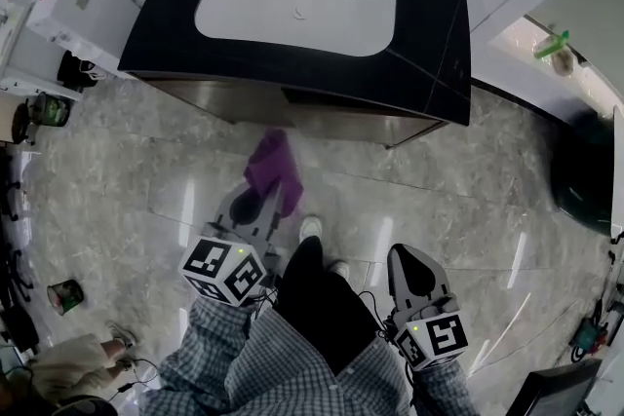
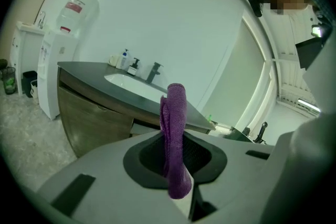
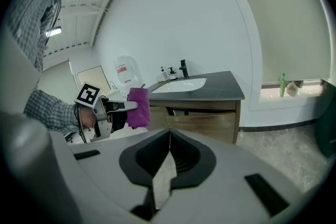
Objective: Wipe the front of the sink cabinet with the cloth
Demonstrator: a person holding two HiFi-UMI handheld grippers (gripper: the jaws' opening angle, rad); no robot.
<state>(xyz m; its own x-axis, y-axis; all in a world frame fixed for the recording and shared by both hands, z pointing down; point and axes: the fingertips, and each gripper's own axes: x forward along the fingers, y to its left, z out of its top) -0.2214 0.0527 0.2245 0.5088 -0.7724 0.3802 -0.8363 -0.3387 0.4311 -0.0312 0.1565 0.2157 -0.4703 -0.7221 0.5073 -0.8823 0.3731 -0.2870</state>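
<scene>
The sink cabinet (image 1: 292,102) has a wooden front (image 2: 92,115) under a black countertop (image 1: 429,44) with a white basin (image 1: 297,0). The folded purple cloth (image 1: 273,166) sticks out ahead of my left gripper (image 1: 271,198), which is shut on it a short way in front of the cabinet, over the floor. In the left gripper view the cloth (image 2: 175,128) stands upright between the jaws of that gripper (image 2: 176,165). My right gripper (image 1: 414,260) hangs lower right, shut and empty (image 3: 169,152). From it I see the cloth (image 3: 138,107) and cabinet front (image 3: 207,123).
A white water dispenser (image 2: 65,44) stands left of the cabinet. Soap bottles (image 2: 125,59) and a black faucet (image 2: 153,72) sit at the back of the countertop. A dark bin (image 1: 585,180) is at the right. On the floor at left stands a green cup (image 1: 65,295).
</scene>
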